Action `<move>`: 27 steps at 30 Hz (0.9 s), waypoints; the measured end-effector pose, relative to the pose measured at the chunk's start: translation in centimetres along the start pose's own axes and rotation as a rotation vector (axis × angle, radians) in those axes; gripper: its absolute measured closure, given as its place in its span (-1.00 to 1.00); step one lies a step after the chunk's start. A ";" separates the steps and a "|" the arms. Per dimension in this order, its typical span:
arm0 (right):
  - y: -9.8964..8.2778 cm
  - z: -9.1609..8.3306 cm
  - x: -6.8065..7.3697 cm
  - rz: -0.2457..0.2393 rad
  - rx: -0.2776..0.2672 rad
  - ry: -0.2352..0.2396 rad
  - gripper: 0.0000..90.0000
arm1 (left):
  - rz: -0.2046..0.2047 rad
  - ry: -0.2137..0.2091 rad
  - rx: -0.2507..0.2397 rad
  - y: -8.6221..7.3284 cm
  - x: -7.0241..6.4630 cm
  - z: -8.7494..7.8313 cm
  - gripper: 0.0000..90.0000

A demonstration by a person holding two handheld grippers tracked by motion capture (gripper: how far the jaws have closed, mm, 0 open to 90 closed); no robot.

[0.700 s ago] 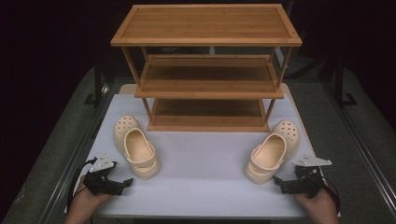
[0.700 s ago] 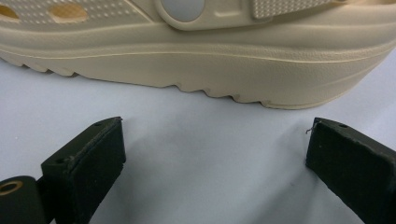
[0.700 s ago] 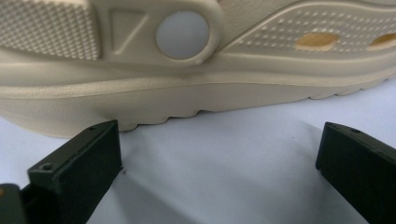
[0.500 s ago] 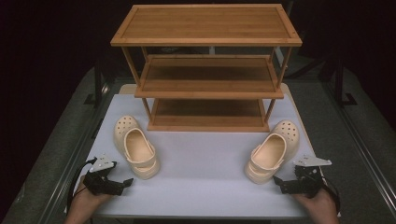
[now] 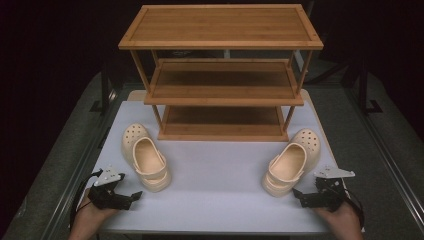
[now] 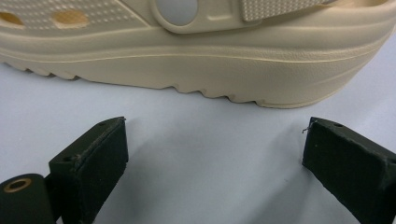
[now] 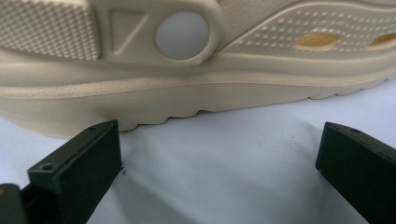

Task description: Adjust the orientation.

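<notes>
While both grippers rest wide open and empty at the table's near edge, two cream foam clogs wait in front of the wooden rack.

The left gripper sits just beside the left clog, whose sole side fills its view; the right clog lies just beside the right gripper. Each clog looks light, springy and slightly grippy; the heel rim or side wall seems the best place to pinch.
</notes>
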State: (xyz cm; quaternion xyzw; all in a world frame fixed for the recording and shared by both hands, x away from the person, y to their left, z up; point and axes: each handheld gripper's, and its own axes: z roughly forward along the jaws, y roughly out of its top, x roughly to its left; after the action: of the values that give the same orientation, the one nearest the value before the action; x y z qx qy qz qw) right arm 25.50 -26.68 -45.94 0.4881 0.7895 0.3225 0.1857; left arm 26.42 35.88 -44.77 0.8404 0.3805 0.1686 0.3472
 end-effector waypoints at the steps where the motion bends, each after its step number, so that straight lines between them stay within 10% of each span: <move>1: 0.0 0.0 0.0 0.000 0.000 0.000 -1.00 | 0.000 0.003 0.001 -0.1 0.1 -0.1 -0.86; 15: 0.0 0.0 0.0 0.000 0.000 0.001 -1.00 | -0.048 0.023 -0.056 0.2 1.1 -3.1 -0.53; 27: 0.0 0.0 0.0 0.000 -0.001 0.000 -1.00 | -0.054 0.040 -0.116 4.2 1.8 -4.8 -0.13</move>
State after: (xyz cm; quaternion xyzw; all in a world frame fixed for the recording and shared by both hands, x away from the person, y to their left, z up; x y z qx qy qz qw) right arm 25.50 -26.70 -45.95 0.4879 0.7893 0.3230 0.1859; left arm 27.14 37.45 -38.37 0.8048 0.3994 0.1976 0.3921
